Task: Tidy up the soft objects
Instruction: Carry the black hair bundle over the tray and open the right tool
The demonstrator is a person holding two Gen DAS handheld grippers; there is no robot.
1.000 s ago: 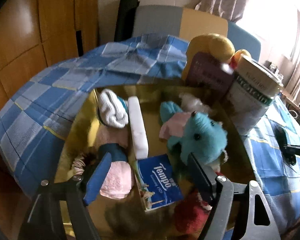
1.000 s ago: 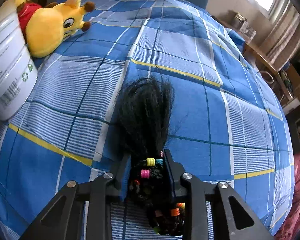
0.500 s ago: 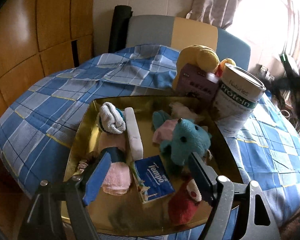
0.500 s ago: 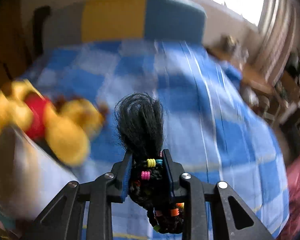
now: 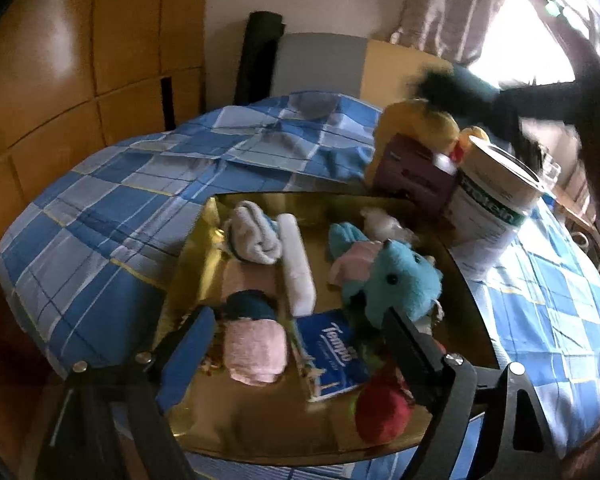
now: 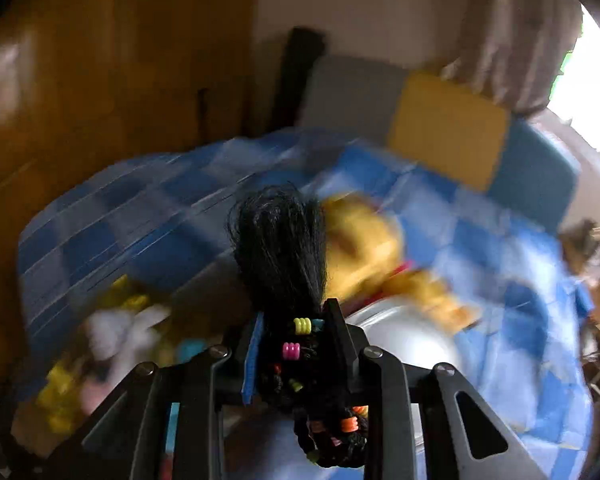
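Here the right claw (image 6: 296,344) is clamped on a black hair tuft (image 6: 280,248) strung with coloured beads, held in the air above the gold tray (image 5: 204,248). The left claw (image 5: 296,344) hovers over the tray's near edge, its jaws opening with nothing between them. In the tray lie a teal plush (image 5: 400,284), a rolled pink cloth (image 5: 256,356) and a blue tissue pack (image 5: 332,356).

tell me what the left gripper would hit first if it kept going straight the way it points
Probably the Tempo tissue pack in the gold tray, which lies between the opening, empty jaws of the left gripper. Depth is unclear; the pink roll beside it could come first.
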